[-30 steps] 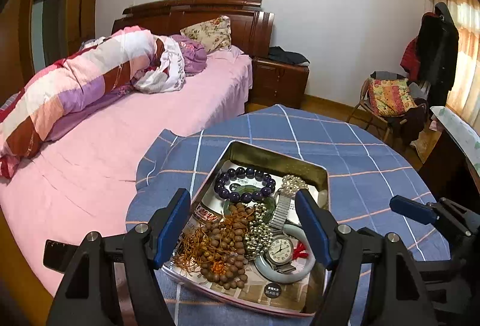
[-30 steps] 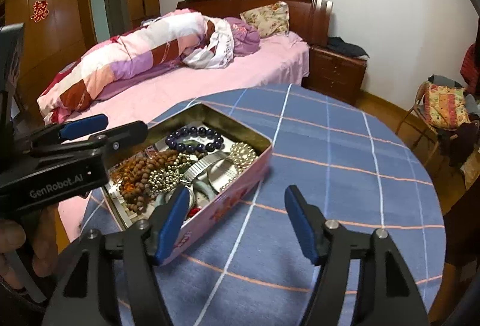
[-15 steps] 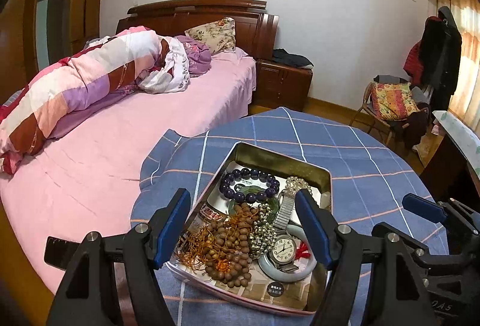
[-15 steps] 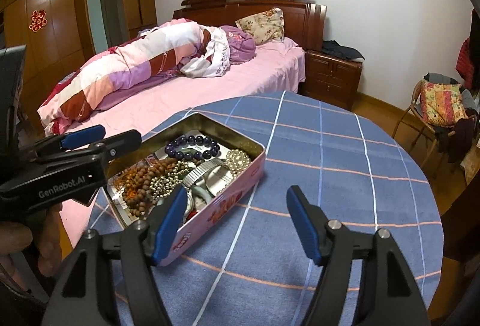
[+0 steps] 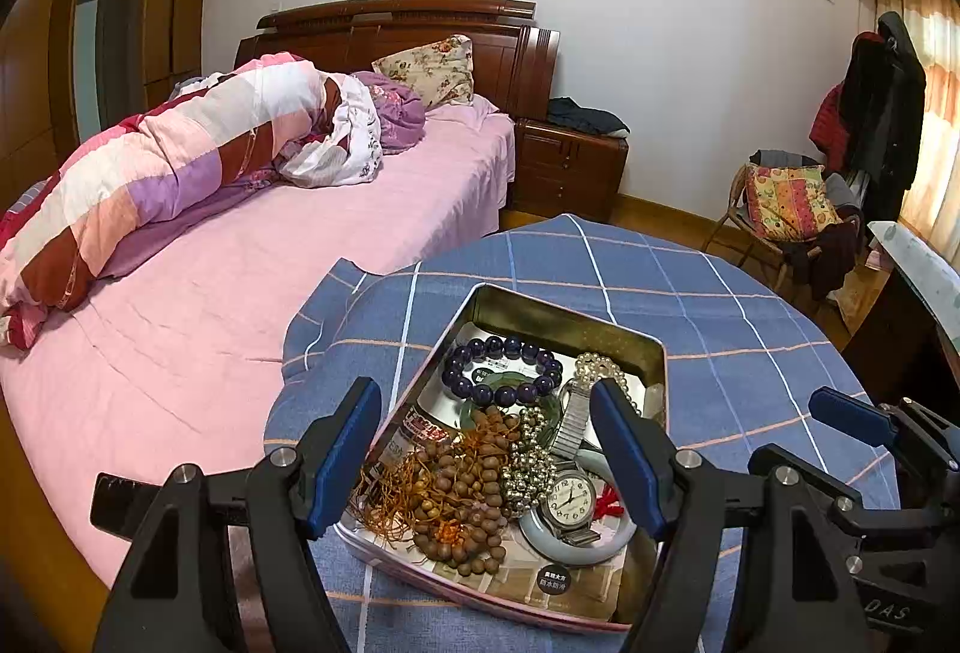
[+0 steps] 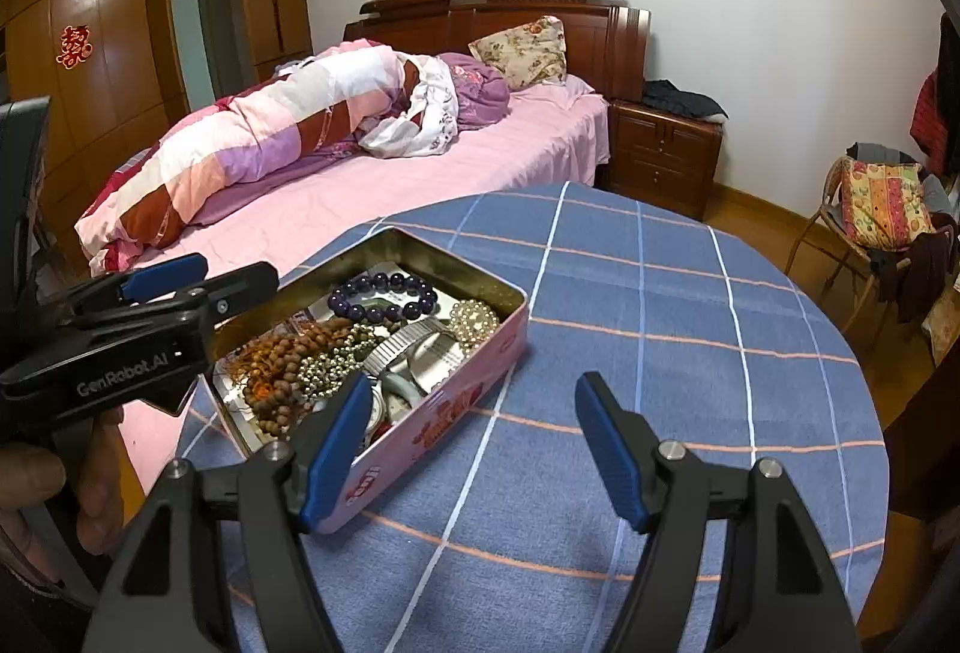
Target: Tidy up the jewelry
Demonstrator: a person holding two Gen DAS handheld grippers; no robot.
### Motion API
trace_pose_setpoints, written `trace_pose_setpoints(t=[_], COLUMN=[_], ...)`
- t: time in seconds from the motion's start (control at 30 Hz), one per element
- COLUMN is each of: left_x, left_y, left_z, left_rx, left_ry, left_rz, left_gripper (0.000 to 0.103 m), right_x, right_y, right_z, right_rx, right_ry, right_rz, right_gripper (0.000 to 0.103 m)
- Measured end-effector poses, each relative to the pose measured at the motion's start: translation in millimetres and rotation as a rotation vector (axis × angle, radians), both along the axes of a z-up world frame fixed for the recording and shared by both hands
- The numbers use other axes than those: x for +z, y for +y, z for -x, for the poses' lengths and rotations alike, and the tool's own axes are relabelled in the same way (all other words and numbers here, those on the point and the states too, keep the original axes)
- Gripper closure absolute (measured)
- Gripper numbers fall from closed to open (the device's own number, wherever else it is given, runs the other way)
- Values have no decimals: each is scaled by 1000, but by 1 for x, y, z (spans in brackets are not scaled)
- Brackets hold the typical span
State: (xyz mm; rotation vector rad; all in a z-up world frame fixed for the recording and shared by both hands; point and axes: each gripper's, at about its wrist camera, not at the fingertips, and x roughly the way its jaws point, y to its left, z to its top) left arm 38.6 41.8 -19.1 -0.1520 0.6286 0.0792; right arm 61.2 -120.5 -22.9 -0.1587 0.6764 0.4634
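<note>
An open metal tin (image 5: 561, 320) with pink sides (image 6: 456, 401) sits on the blue checked tablecloth. It holds a purple bead bracelet (image 5: 504, 368) (image 6: 384, 296), brown wooden beads (image 5: 462, 497) (image 6: 282, 371), silver beads (image 5: 528, 464), a pearl piece (image 5: 600, 368) (image 6: 474, 317), a wristwatch (image 5: 570, 494) and a pale jade bangle (image 5: 612, 542). My left gripper (image 5: 486, 455) is open and empty, above the tin's near end; it also shows in the right wrist view (image 6: 180, 281). My right gripper (image 6: 474, 443) is open and empty over the cloth, just right of the tin.
The round table (image 6: 690, 353) stands beside a bed with a pink sheet (image 5: 270, 263) and a rolled quilt (image 5: 150, 173). A wooden nightstand (image 6: 660, 155) is behind, and a chair with a cushion (image 5: 786, 209) at the right.
Both grippers have drawn back and risen slightly, so the tin sits a little farther from the cameras. Both stay open. The jewelry has not moved.
</note>
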Motion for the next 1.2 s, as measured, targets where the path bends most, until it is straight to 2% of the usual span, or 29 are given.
trace_pose_setpoints(t=[0.93, 1.2], left_x=[-1, -3], left_y=[0, 4], left_z=[-2, -3], left_rx=[-9, 15], left_ry=[11, 22], left_rz=[-3, -2], left_gripper=[31, 31], right_x=[0, 0], right_y=[1, 1], right_z=[1, 1], right_rx=[1, 0], right_ry=[-2, -4], right_rz=[1, 0], right_gripper=[29, 29])
